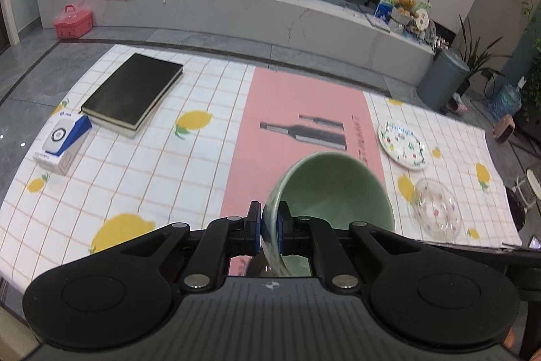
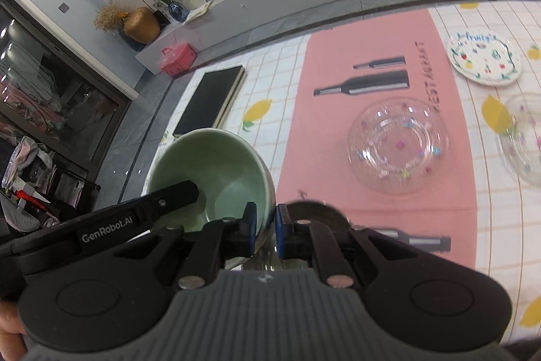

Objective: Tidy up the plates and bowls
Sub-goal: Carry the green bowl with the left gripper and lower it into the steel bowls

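My left gripper (image 1: 269,230) is shut on the rim of a green bowl (image 1: 333,192) and holds it above the pink mat (image 1: 270,131). In the right wrist view my right gripper (image 2: 264,234) is shut on the right rim of the same green bowl (image 2: 209,171), and the left gripper's finger (image 2: 162,200) reaches into the bowl from the left. A clear glass bowl (image 2: 399,146) sits on the pink mat (image 2: 365,63). A second glass bowl (image 1: 436,213) sits at the right, also seen in the right wrist view (image 2: 524,141). A white fruit-print plate (image 1: 402,144) lies beyond it, also in the right wrist view (image 2: 485,61).
A black book (image 1: 132,93) and a white and blue box (image 1: 64,141) lie at the table's left. The checked lemon tablecloth (image 1: 152,164) covers the table. A grey bin (image 1: 443,80) and a stool (image 1: 527,185) stand off the right edge.
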{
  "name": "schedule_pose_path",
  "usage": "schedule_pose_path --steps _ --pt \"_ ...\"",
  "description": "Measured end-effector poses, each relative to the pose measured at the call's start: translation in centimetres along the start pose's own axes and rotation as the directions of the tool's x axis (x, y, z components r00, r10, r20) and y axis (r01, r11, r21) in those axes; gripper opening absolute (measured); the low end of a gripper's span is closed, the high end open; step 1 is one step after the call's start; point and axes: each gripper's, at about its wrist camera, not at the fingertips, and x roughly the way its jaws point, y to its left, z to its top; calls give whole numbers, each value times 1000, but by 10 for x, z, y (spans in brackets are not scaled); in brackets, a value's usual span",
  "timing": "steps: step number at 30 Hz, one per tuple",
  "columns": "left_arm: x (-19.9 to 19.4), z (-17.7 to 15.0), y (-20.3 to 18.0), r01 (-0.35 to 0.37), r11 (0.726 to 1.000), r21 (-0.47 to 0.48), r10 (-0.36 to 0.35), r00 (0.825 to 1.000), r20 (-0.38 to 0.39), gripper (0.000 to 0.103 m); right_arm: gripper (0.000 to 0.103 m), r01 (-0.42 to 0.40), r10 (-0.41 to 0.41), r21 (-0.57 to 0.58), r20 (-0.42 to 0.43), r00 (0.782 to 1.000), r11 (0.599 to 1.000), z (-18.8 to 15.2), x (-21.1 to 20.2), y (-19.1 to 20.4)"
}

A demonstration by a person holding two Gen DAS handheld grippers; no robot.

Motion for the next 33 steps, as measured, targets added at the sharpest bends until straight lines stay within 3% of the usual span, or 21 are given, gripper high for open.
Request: schedule_pose_path --steps 9,19,33 --pt "14 -19 2 21 1000 -22 -23 994 -111 9 8 61 -61 -17 -57 996 998 -12 3 -5" --pt "46 -33 -6 -4 999 41 14 971 -237 9 6 108 -105 13 -150 983 994 -24 32 -26" --pt "66 -38 -26 -58 968 244 132 944 -303 9 6 167 -178 -72 -196 964 983 -28 53 -25"
